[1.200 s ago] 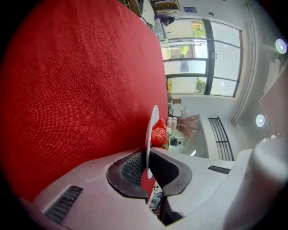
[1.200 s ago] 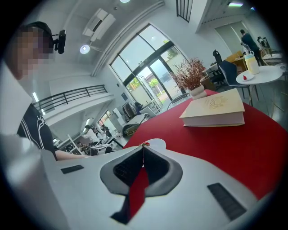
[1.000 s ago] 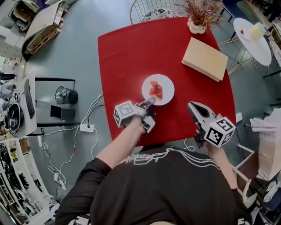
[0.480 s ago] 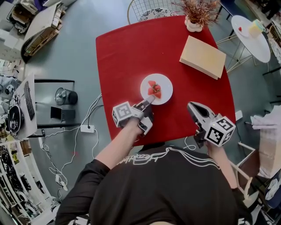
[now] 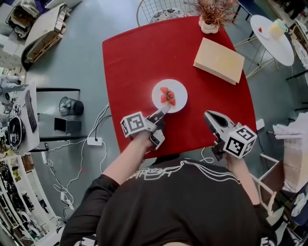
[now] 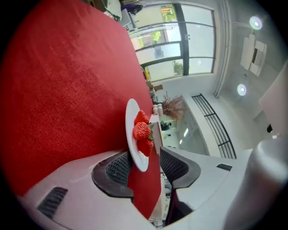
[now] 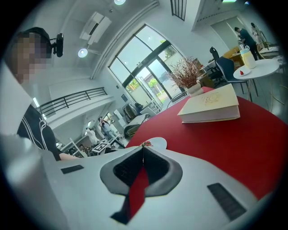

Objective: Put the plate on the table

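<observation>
A white plate [image 5: 179, 91] with strawberries [image 5: 167, 96] lies flat on the red table [image 5: 134, 62], near its middle. My left gripper [image 5: 163, 111] is at the plate's near rim. In the left gripper view the rim [image 6: 131, 134] sits between the jaws, which are opening; it lies by one pad [image 6: 118, 165] with a gap to the other, and the strawberries [image 6: 142, 130] are just beyond. My right gripper [image 5: 208, 115] hovers over the table's near right edge, shut and empty [image 7: 143, 152]. The plate [image 7: 155, 143] peeks just past its tips.
A tan book [image 5: 219, 60] lies at the table's far right, with a potted dried plant [image 5: 211, 17] behind it. A wire chair [image 5: 159, 12] stands at the far side. A small white round table [image 5: 276, 38] stands to the right. Cables run over the floor at left.
The plate and both grippers keep their places on the table. Only the head view has drifted a little, so everything sits slightly further left and higher.
</observation>
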